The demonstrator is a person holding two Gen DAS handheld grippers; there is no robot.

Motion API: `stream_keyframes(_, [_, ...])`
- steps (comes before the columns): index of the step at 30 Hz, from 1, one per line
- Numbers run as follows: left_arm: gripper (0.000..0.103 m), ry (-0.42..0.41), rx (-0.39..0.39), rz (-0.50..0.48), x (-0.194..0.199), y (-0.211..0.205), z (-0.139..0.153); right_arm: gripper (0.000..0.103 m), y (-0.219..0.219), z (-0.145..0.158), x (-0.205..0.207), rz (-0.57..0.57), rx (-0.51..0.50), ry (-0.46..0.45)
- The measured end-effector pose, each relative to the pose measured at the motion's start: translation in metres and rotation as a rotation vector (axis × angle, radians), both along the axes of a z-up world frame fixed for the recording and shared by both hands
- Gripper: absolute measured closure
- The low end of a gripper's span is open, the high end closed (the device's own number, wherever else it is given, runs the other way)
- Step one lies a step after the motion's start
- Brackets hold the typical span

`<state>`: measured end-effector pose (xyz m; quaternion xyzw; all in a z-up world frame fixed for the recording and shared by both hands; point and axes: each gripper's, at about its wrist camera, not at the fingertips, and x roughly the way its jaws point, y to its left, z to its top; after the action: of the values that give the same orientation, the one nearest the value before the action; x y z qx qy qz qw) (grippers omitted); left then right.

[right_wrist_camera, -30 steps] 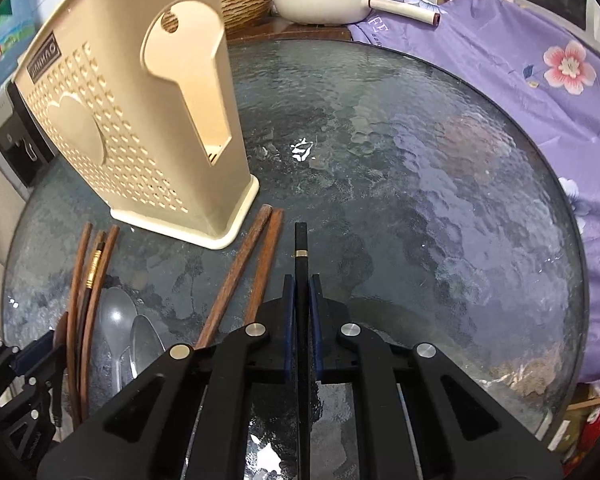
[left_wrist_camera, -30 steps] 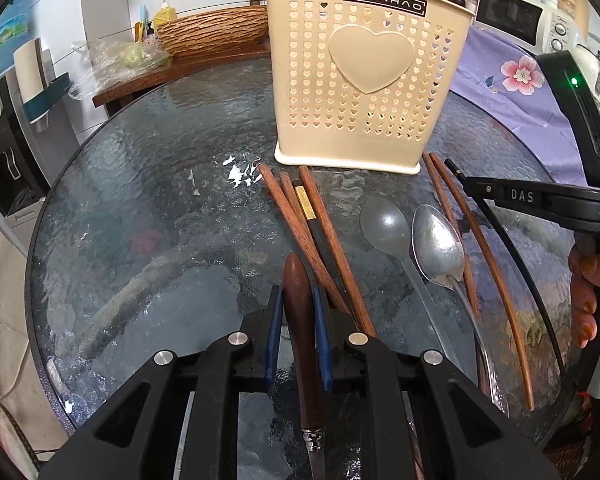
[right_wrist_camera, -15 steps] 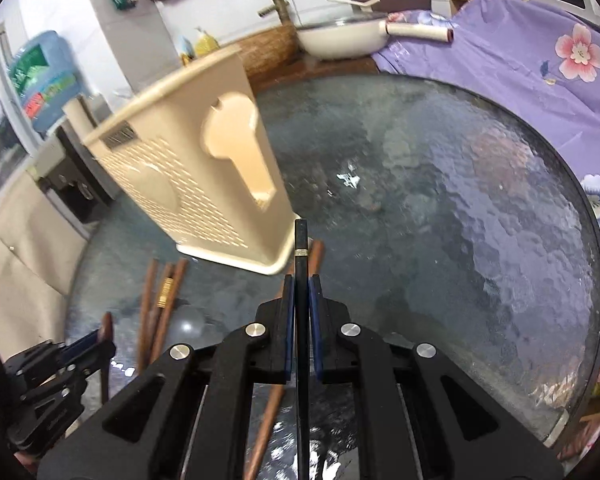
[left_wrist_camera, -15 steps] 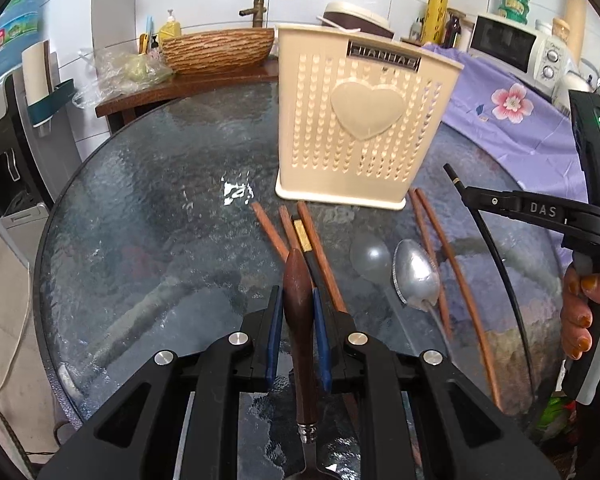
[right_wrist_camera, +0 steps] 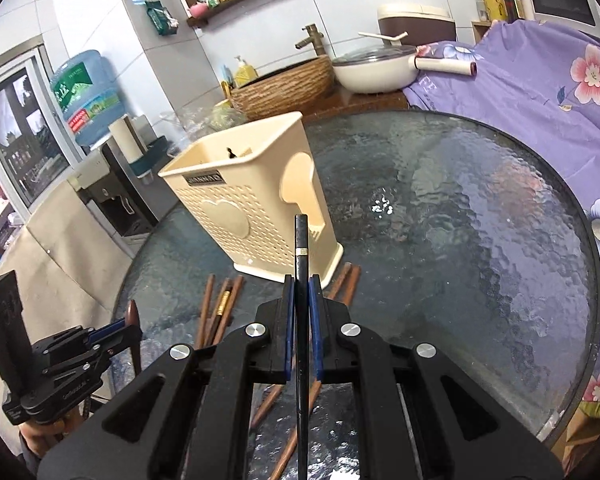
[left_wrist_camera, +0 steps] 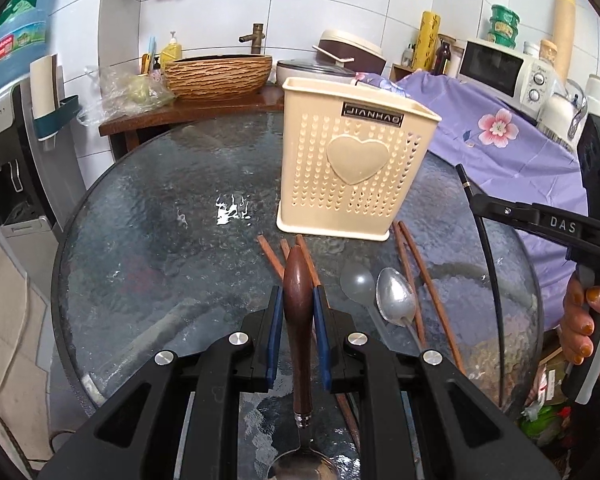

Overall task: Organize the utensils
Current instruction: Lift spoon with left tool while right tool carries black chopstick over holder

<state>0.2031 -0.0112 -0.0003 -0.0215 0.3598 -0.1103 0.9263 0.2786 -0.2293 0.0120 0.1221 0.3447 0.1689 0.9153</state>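
My left gripper [left_wrist_camera: 297, 300] is shut on the dark wooden handle of a spoon [left_wrist_camera: 298, 304], whose metal bowl hangs below the jaws toward the camera. My right gripper [right_wrist_camera: 299, 289] is shut on a black chopstick [right_wrist_camera: 301, 240] that sticks out ahead, its tip in front of the cream utensil holder [right_wrist_camera: 244, 216]. The holder [left_wrist_camera: 354, 168] stands upright on the round glass table [left_wrist_camera: 160, 208]. Brown chopsticks [left_wrist_camera: 428, 280], a clear spoon [left_wrist_camera: 356, 282] and a metal spoon [left_wrist_camera: 394, 302] lie in front of it. The right gripper [left_wrist_camera: 484, 204] shows at the right of the left wrist view.
A purple flowered cloth [left_wrist_camera: 512, 148] covers the counter to the right, with a microwave [left_wrist_camera: 500, 68] on it. A woven basin [left_wrist_camera: 218, 76], a white pan [right_wrist_camera: 374, 68] and a water dispenser [left_wrist_camera: 8, 148] stand behind the table. A hand [left_wrist_camera: 580, 320] holds the right gripper's handle.
Both grippers have risen above the table, each with its utensil, and tilted up, so the holder looks lower and smaller and more of the kitchen wall shows.
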Motion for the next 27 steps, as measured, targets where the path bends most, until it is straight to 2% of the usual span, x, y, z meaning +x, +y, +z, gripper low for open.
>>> stream_keyframes(19, [0.088, -0.108, -0.033, 0.004, -0.021, 0.014, 0.035, 0.095, 0.004, 0.050, -0.050, 0.104, -0.015, -0.146])
stream_keyframes(27, [0.088, -0.131, -0.051, 0.003, -0.023, 0.019, 0.042, 0.095, 0.007, 0.060, -0.061, 0.134, -0.025, -0.164])
